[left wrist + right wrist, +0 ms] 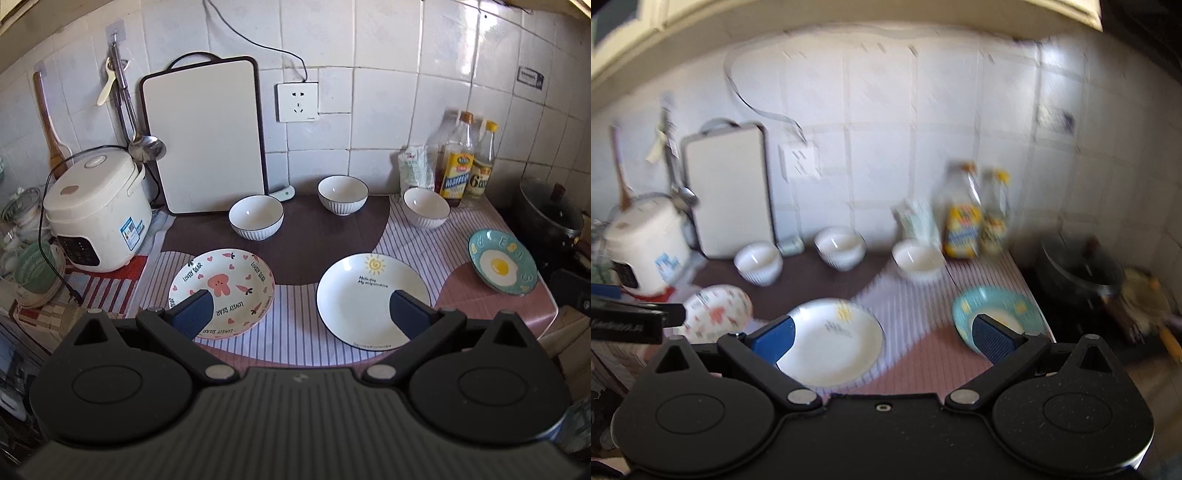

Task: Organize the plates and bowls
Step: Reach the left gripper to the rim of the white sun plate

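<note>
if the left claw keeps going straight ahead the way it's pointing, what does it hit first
Probably the striped mat in the gap between the pink bear plate and the white sun plate. The left claw is open, tilted down toward the counter. Depth is hard to judge.

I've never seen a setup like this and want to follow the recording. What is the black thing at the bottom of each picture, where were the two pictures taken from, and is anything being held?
No robot here: a person carries a hand-held two-finger gripper in each hand, each with its own wide-angle camera looking forward along the fingers. One picture comes from the left gripper, the other, blurred, from the right gripper. The blue pads are the fingertips.

Both look at a kitchen counter with a striped mat. On it lie three plates: a pink bear plate, a white sun plate and a teal egg plate. Behind them stand three white bowls. A rice cooker, a cutting board and bottles line the wall.

Both grippers are open and hold nothing.
</note>
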Demonstrator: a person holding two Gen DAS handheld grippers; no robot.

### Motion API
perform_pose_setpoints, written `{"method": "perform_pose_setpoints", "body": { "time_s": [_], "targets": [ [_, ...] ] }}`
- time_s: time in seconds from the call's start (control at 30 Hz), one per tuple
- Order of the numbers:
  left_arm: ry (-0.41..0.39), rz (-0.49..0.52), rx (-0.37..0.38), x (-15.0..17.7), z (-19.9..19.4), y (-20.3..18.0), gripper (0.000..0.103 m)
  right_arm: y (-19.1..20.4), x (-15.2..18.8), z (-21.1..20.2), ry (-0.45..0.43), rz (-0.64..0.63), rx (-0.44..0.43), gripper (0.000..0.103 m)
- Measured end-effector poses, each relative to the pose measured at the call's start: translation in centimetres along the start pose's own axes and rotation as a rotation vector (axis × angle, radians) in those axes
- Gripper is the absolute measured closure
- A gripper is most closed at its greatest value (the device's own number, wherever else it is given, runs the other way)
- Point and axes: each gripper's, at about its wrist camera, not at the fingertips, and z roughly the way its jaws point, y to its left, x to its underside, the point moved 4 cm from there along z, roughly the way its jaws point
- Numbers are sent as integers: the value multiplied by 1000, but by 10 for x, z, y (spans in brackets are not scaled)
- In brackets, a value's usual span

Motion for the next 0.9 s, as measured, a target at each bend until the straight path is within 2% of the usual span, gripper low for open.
{"method": "perform_pose_setpoints", "body": {
  "time_s": [0.1,0.17,0.33,0.53,0.73,0.83,0.9],
  "targets": [
    [-11,-50,71,-12,-1,15,0,-10,-2,1,-79,112,-105,0],
    [-24,-61,118,-17,1,21,0,-17,-4,11,-34,167,-164,0],
    [-14,-28,168,-21,27,23,1,-25,2,34,1,121,-130,0],
    [60,43,200,-11,76,10,1,-30,19,76,46,117,-185,7],
    [122,74,254,7,139,-8,10,-29,45,128,61,86,-192,10],
    [153,88,252,19,180,-17,14,-30,64,164,95,59,-158,16],
    [168,144,211,29,208,-25,17,-32,77,186,113,52,-152,22]
  ]
}}
